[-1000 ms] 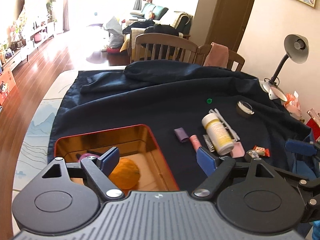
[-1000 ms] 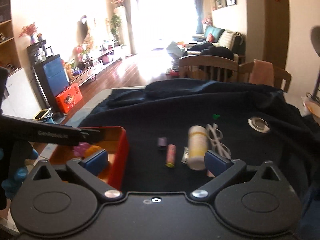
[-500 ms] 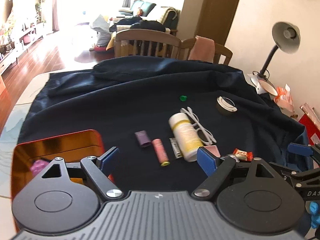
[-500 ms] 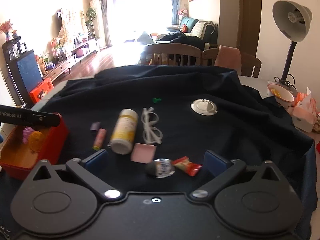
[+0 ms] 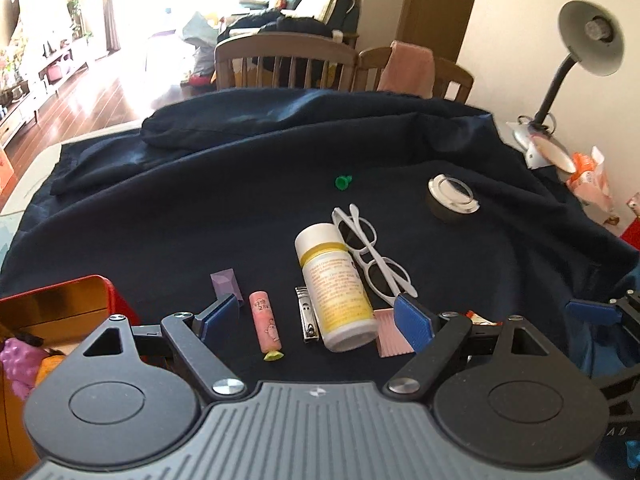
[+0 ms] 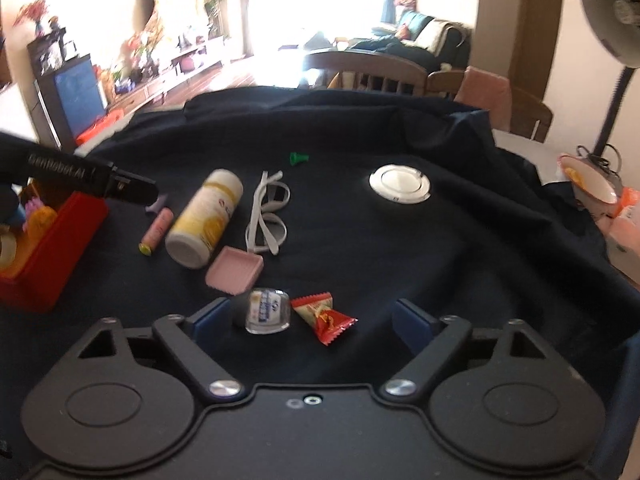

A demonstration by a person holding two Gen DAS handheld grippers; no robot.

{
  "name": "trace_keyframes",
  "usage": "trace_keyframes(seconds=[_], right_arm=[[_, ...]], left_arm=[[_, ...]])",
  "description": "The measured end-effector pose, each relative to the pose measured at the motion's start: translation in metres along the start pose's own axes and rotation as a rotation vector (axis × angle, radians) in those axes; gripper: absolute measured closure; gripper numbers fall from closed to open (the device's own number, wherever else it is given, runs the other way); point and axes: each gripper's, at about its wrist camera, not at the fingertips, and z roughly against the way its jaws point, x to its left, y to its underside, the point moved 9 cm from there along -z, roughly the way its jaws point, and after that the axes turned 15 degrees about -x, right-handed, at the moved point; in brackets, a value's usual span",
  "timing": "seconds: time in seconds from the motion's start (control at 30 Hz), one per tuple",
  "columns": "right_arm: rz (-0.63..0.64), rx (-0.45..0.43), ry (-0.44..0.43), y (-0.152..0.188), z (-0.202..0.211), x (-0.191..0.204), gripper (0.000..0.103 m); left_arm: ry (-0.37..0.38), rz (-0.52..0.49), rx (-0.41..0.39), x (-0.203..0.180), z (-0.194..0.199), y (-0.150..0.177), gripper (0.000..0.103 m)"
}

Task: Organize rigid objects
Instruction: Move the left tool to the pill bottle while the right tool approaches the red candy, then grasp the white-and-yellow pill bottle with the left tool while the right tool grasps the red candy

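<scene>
Bottle [image 6: 266, 309], small and clear, lies near the counter's near edge beside a red wrapper [image 6: 324, 317]. Right gripper [image 6: 310, 316] jaws, closing, should straddle only it; left gripper [image 5: 316, 320] jaws apart, empty.

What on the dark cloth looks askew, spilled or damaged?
Nothing looks spilled or broken. The white bottle lies on its side beside the folded white glasses, and the loose items are scattered outside the red box.

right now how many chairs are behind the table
2. One wooden chair stands at the far edge, behind the dark cloth. A second chair stands to its right with a pink towel draped over it. Others could be hidden by the bunched cloth.
</scene>
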Motion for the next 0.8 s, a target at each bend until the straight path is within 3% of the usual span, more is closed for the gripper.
trace_keyframes(seconds=[0.47, 0.8], right_arm=[[0.026, 0.073, -0.099, 0.015, -0.042, -0.009, 0.033], [0.026, 0.110, -0.123, 0.024, -0.054, -0.022, 0.049]], left_arm=[[-0.067, 0.030, 0.127, 0.000, -0.062, 0.010, 0.018], [-0.050, 0.004, 0.152, -0.012, -0.086, 0.013, 0.019]])
